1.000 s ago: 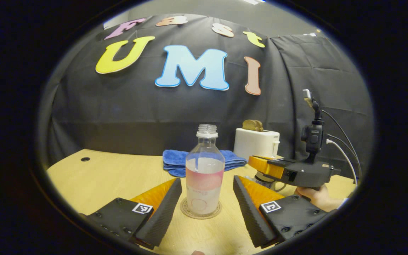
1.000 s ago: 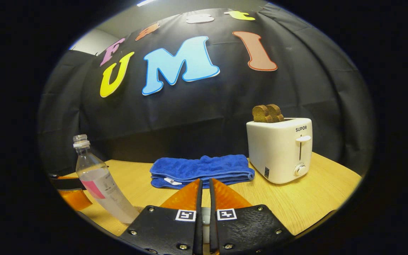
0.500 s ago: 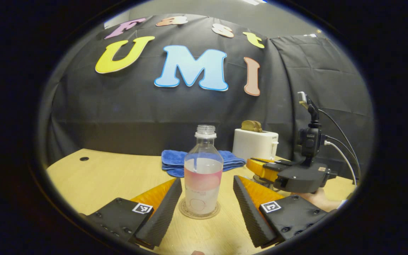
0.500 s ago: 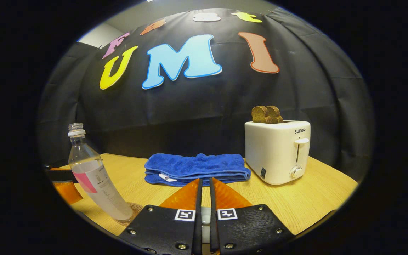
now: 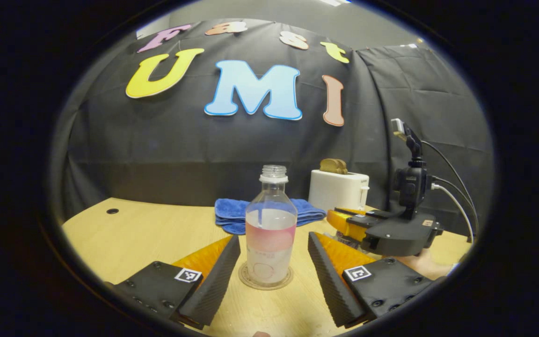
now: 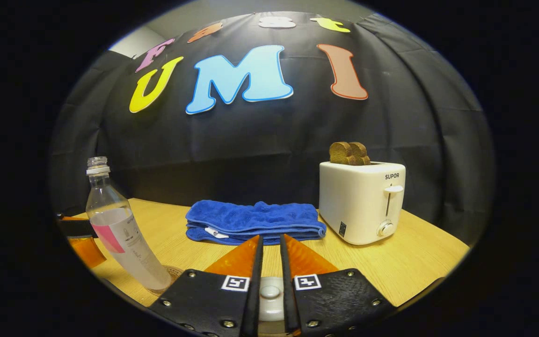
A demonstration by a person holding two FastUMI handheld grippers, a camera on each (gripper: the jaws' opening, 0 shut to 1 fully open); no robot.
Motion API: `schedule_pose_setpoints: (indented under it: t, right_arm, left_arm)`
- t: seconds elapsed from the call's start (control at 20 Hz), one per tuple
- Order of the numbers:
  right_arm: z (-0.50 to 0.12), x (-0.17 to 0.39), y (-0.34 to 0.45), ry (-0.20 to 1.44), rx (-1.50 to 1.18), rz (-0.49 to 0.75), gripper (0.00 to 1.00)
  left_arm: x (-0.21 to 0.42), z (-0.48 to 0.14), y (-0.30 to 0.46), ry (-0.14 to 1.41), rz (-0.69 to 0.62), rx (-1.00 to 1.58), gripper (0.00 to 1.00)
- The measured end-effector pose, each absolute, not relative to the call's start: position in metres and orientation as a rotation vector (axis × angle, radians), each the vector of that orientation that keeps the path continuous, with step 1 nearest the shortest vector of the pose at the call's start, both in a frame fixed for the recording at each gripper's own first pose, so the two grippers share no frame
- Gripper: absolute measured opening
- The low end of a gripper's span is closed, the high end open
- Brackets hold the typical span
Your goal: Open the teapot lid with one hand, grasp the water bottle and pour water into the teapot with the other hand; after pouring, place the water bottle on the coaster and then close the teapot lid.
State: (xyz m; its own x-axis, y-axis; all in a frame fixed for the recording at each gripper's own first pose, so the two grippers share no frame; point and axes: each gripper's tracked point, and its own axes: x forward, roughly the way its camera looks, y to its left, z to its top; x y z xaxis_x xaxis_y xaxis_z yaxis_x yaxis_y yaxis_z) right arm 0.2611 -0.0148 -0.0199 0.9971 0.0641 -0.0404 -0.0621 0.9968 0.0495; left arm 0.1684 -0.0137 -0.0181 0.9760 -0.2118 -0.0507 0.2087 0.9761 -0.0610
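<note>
The water bottle (image 5: 270, 229) stands upright on the round coaster (image 5: 265, 280), uncapped, holding clear water to a little above its pink label band. In the right gripper view the bottle (image 6: 122, 231) shows at the left edge, leaning only through the lens. A white toaster (image 6: 362, 202) with two brown slices of bread (image 6: 349, 153) poking from its slots stands farther back on the right. Of the teapot, little shows but the pale lid and its round knob (image 6: 269, 292), low between the right tongs' fingers.

The tabletop (image 5: 148, 234) is light wood with a small dark hole (image 5: 112, 210) near its far left edge. A folded blue towel (image 6: 253, 222) lies beside the toaster, near the black cloth wall.

The left tongs (image 5: 273, 243) are released and spread wide, one finger on each side of the bottle, neither touching it. The right tongs (image 6: 270, 245) are nearly closed, a narrow gap between the fingers with the knob in it; whether they press on the knob I cannot tell. In the left gripper view the right tongs (image 5: 344, 220) sit low, right of the bottle, a hand (image 5: 421, 264) beneath their body.
</note>
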Motion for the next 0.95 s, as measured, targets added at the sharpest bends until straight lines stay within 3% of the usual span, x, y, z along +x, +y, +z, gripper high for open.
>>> schedule_pose_setpoints:
  t: [0.25,0.3,0.4,0.5,0.95]
  right_arm:
    - [-0.006,0.245,-0.004,0.02,-0.012,0.076,0.63]
    - [-0.003,0.241,-0.003,0.013,-0.026,0.071,0.76]
    - [0.003,0.228,0.001,-0.008,-0.048,0.067,0.78]
    - [0.014,0.21,0.001,-0.022,-0.073,0.05,0.99]
    - [0.036,0.116,-0.005,-0.065,-0.063,0.025,0.99]
  left_arm:
    - [0.168,-0.016,-0.013,0.054,-0.21,-0.049,1.0]
    - [0.168,-0.015,-0.013,0.052,-0.211,-0.046,1.0]
    - [0.167,-0.009,-0.011,0.04,-0.21,-0.034,1.0]
    - [0.163,-0.004,-0.013,0.03,-0.213,-0.031,1.0]
    - [0.13,0.014,-0.027,-0.009,-0.227,-0.033,1.0]
